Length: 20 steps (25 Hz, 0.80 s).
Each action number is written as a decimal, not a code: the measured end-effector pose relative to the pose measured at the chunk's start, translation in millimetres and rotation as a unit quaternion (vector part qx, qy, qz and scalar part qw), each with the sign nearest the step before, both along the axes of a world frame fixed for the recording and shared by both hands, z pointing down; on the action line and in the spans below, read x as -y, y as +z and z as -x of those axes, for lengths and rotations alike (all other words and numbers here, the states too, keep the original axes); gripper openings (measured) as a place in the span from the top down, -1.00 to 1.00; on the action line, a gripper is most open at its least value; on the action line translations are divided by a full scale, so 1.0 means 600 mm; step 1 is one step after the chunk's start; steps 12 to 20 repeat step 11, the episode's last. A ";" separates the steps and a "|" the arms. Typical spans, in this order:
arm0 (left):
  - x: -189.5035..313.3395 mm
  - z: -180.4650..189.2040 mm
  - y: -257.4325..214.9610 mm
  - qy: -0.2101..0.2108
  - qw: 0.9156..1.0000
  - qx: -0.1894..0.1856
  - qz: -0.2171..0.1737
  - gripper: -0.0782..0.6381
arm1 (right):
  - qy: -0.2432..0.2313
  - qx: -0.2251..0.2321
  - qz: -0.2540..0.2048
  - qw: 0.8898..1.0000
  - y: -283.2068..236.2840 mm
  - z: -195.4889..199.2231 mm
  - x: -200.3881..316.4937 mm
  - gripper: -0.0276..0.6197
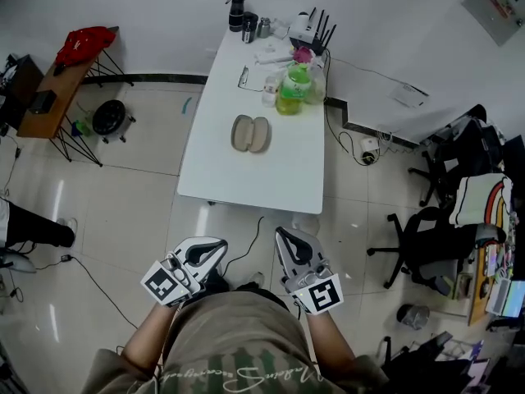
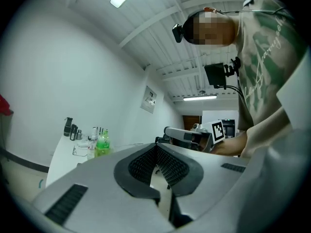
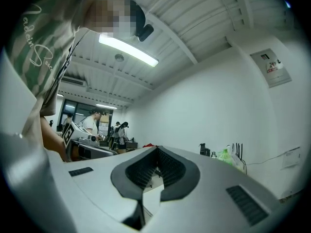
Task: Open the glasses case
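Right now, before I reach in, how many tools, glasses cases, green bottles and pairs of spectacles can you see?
tools: 2, the left tool and the right tool
glasses case: 1
green bottle: 1
spectacles: 1
total: 5

Beige glasses case [image 1: 250,133], white table [image 1: 246,179], green bottle [image 1: 293,89].

We find the room evenly and brightly lit; a long white fluorescent ceiling tube [image 3: 129,51] burns out to pure white in the right gripper view; the glossy pale tiled floor [image 1: 123,212] carries soft streaks of glare; shadows are faint; both gripper views bend hard toward black rounded corners.
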<state>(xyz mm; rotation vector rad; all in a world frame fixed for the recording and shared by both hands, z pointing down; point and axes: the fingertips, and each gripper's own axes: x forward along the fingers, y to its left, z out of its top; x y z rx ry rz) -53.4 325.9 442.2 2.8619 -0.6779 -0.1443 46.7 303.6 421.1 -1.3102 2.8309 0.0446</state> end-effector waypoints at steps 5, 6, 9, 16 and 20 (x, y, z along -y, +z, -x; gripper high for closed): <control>-0.014 0.017 0.061 0.018 0.998 0.052 0.026 0.76 | 0.006 -0.006 -0.015 1.000 -0.012 0.018 0.004 0.88; -0.013 0.019 0.057 0.017 0.999 0.045 0.026 0.76 | 0.006 -0.011 -0.017 1.000 -0.014 0.020 0.005 0.88; -0.004 0.021 0.034 0.019 0.999 0.022 0.015 0.76 | 0.010 -0.014 -0.022 1.000 -0.016 0.027 0.007 0.88; -0.003 0.020 0.020 0.029 1.000 0.009 0.006 0.76 | 0.013 -0.014 -0.023 1.000 -0.016 0.030 0.008 0.88; -0.003 0.020 0.020 0.029 1.000 0.009 0.006 0.76 | 0.013 -0.014 -0.023 1.000 -0.016 0.030 0.008 0.88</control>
